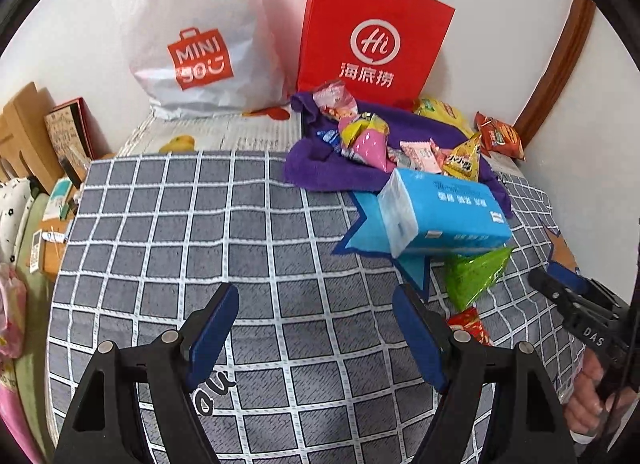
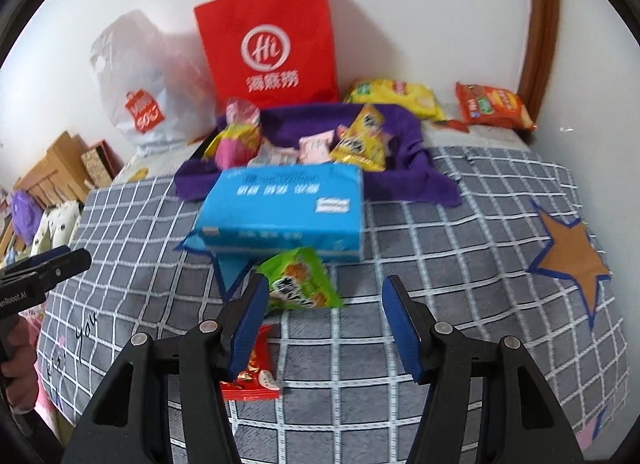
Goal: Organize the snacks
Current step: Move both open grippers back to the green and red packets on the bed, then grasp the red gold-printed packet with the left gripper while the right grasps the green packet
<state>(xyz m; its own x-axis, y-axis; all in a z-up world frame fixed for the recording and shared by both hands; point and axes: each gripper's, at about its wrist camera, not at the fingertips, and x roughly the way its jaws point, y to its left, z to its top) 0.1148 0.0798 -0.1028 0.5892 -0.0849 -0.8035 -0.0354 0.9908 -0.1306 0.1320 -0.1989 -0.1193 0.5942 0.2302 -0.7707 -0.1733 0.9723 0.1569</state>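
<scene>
Several snack packets (image 1: 372,136) lie on a purple cloth (image 1: 316,168) at the back of a checked bedspread (image 1: 180,224); they also show in the right wrist view (image 2: 316,144) on the cloth (image 2: 404,180). A blue tissue pack (image 2: 280,204) lies in front of them, also in the left wrist view (image 1: 440,212). A green snack packet (image 2: 300,280) and a small red packet (image 2: 252,376) lie near my right gripper (image 2: 324,304), which is open and empty above them. My left gripper (image 1: 316,320) is open and empty over bare bedspread.
A red paper bag (image 2: 268,52) and a white plastic bag (image 2: 136,84) stand against the wall. A yellow chip bag (image 2: 396,98) and an orange packet (image 2: 492,104) lie at the back right. Boxes (image 1: 36,132) sit at the left edge.
</scene>
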